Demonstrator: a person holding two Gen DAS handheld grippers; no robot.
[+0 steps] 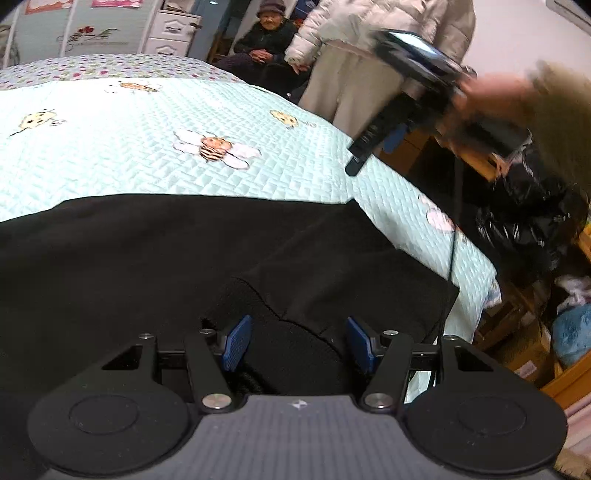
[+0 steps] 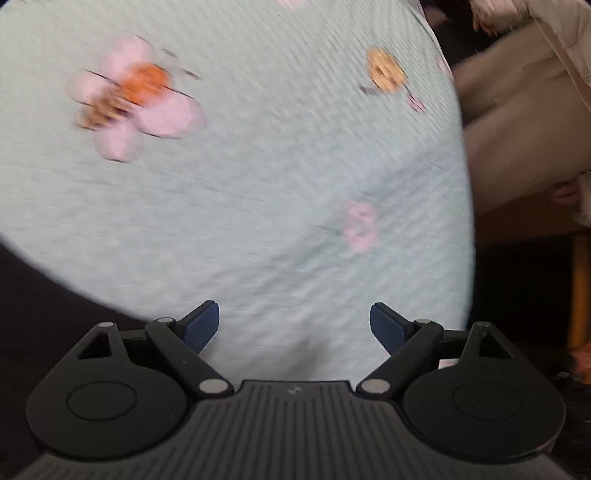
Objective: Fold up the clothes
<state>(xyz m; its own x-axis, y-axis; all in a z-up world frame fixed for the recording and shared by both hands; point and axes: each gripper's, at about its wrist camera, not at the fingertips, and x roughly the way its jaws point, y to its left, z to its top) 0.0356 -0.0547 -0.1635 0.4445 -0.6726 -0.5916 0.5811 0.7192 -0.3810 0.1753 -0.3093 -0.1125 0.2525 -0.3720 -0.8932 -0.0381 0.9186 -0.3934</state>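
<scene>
A black garment lies spread on the bed's pale green quilt. My left gripper is open, its blue pads either side of a ribbed black cuff or sleeve end that lies between them. My right gripper is open and empty, held above bare quilt; the view is motion-blurred. A corner of the black garment shows at its lower left. The right gripper also shows in the left wrist view, raised over the bed's right edge.
A person in a white jacket stands at the bed's far right side; another person sits behind. Black bags and wooden furniture crowd the floor right of the bed. White drawers stand at the back.
</scene>
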